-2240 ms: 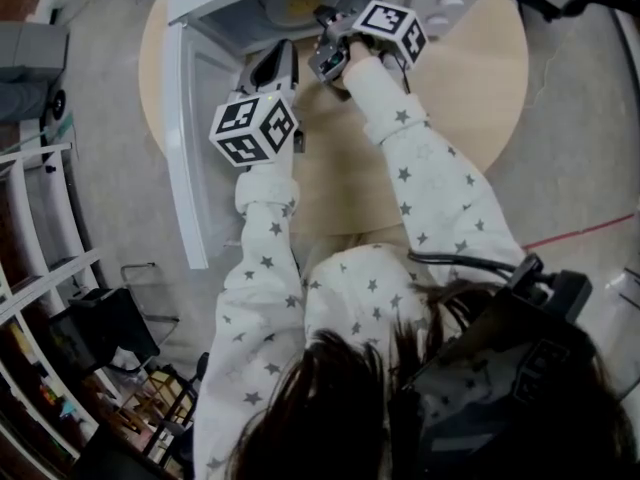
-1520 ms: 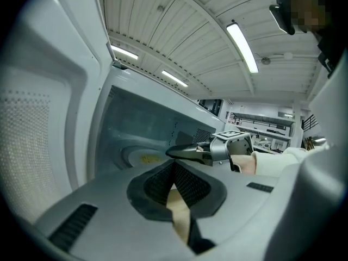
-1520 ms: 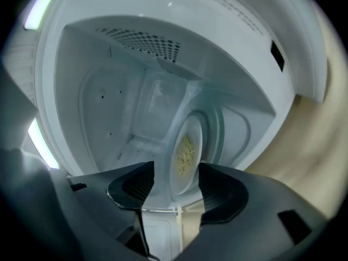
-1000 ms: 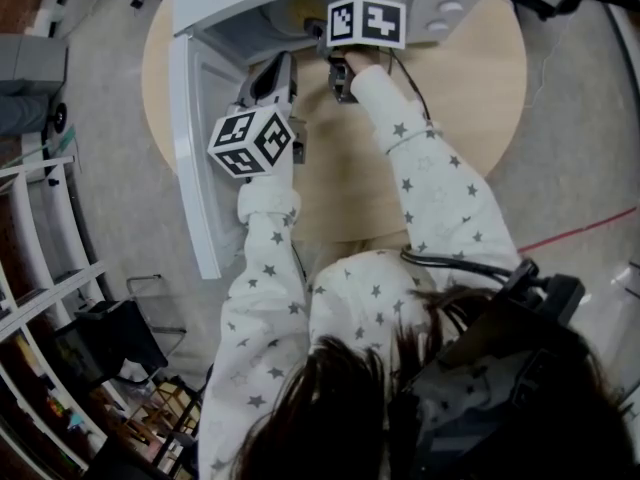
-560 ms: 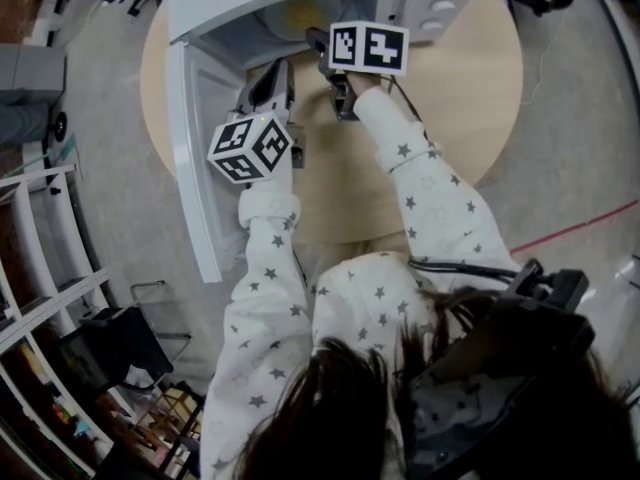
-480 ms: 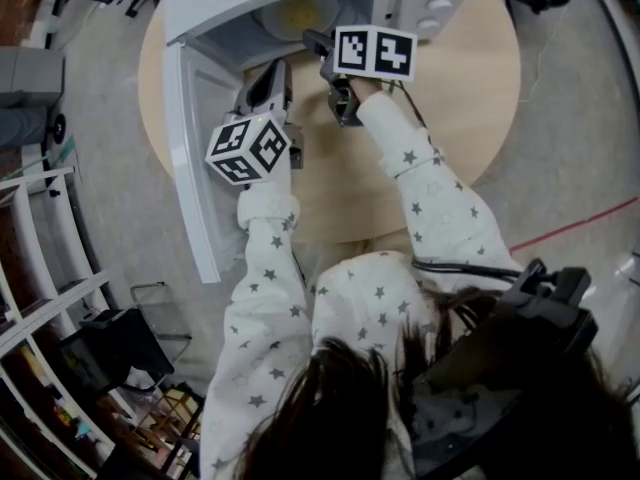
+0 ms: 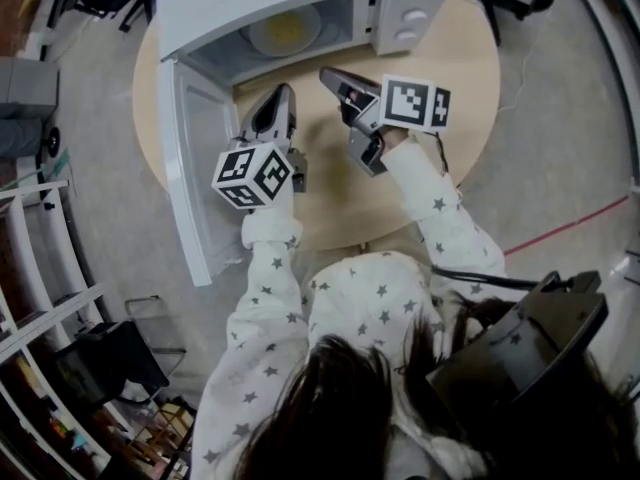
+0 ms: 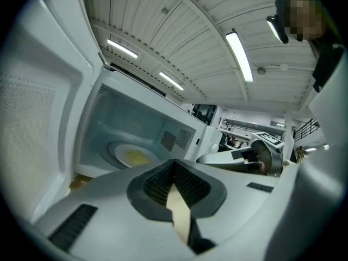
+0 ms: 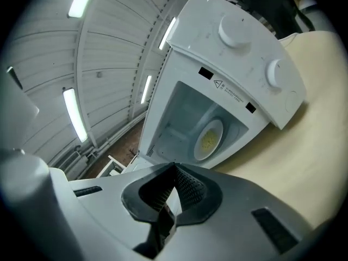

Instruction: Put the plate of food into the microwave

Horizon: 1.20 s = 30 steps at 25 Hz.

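Note:
The white plate of yellow food (image 7: 285, 30) lies inside the open microwave (image 7: 405, 13), on its floor. It also shows in the left gripper view as the plate (image 8: 133, 156) and in the right gripper view as the plate (image 9: 208, 140). My left gripper (image 7: 281, 94) hovers just before the oven's opening, shut with nothing in it (image 8: 174, 165). My right gripper (image 7: 328, 74) is shut and empty (image 9: 175, 170), held over the table a short way in front of the opening.
The microwave door (image 7: 190, 168) swings wide open to the left, beside my left arm. The oven stands at the far side of a round wooden table (image 7: 450, 138). Its two knobs (image 7: 410, 23) face me on the right. Shelving stands at the left edge.
My right gripper has pulled back out of the microwave mouth toward me and to the right, and its jaws have shut. The plate stays inside. The left gripper barely moved.

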Each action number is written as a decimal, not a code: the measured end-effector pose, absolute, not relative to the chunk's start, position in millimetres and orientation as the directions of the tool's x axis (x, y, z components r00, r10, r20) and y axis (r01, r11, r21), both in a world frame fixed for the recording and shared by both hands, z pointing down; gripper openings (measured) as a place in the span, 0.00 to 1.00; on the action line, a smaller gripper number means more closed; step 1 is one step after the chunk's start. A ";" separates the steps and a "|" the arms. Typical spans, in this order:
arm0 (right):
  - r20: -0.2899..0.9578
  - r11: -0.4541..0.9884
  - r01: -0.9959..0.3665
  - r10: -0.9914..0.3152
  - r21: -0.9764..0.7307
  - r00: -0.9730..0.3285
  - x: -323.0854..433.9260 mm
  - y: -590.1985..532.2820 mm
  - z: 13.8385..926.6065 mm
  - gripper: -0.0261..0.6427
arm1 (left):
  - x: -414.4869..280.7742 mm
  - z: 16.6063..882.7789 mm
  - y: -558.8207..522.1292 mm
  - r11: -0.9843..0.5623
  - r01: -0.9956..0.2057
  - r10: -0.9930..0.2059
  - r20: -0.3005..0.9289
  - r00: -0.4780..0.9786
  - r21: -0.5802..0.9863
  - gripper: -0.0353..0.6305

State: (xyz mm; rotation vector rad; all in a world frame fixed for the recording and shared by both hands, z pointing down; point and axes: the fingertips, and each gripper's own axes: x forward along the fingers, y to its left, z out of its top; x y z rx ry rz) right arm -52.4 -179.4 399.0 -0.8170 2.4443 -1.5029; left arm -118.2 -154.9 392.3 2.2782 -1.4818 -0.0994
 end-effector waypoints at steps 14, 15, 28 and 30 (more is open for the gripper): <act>0.050 0.378 -0.231 -0.432 -0.897 -0.901 -30.1 -116.5 371.6 0.05 | -82.9 363.4 -99.6 -0.405 -0.847 -0.876 0.118 0.467 0.346 0.06; 0.051 0.381 -0.233 -0.430 -0.895 -0.901 -29.8 -115.2 371.5 0.05 | -84.3 361.2 -100.5 -0.403 -0.849 -0.878 0.117 0.464 0.340 0.06; -0.015 0.468 -0.191 -0.402 -0.863 -0.916 -33.4 -116.6 351.2 0.05 | -85.4 353.4 -98.3 -0.405 -0.854 -0.881 0.110 0.460 0.326 0.06; -0.024 0.480 -0.183 -0.393 -0.858 -0.919 -35.1 -115.7 350.6 0.05 | -85.4 354.2 -98.1 -0.404 -0.855 -0.882 0.110 0.459 0.326 0.06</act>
